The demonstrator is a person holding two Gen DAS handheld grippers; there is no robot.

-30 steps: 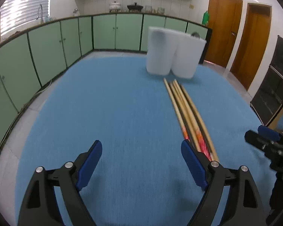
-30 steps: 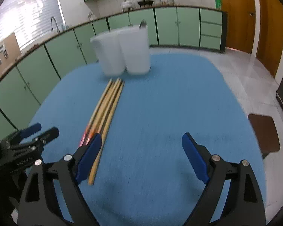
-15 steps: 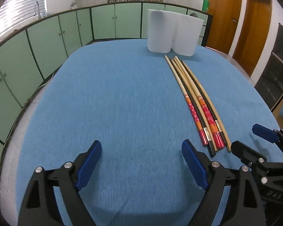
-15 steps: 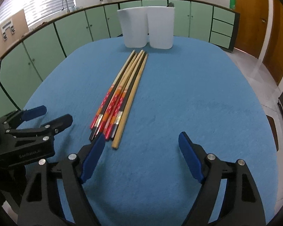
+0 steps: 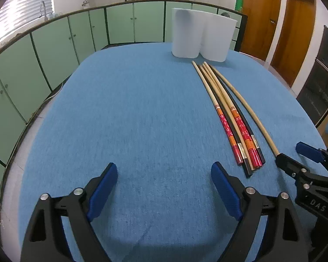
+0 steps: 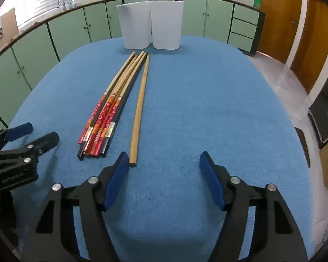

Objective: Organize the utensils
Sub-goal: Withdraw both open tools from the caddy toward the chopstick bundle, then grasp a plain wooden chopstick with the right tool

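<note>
R gripper: jaws closing, blue pads still apart, nothing between them; left pad just beside the near end of the plain chopstick, not clearly touching.
L gripper: fingers wide apart, bare cloth between, holding nothing; hovers over the near-left part of the table.
R gripper seen from L cam: tip sits right at the plain stick's near end; contact – can't tell.
L gripper seen from R cam: near the table's left edge, just left of the bundle, apart from it.
Plain chopstick: light wood, lies alone just right of the bundle, runs from near the grippers toward the far edge.
Chopstick bundle: several sticks packed side by side, red/orange patterned near ends, w/ dark ones among them; far ends fan toward the holders.
White holders: two tall white containers, touching side by side, upright at the table's far edge, just beyond the stick tips; a dark utensil tip pokes above the right one's rim.
Table: blue cloth cover, rounded edges.
Background: green cabinets along the wall, wooden doors on the right.
</note>
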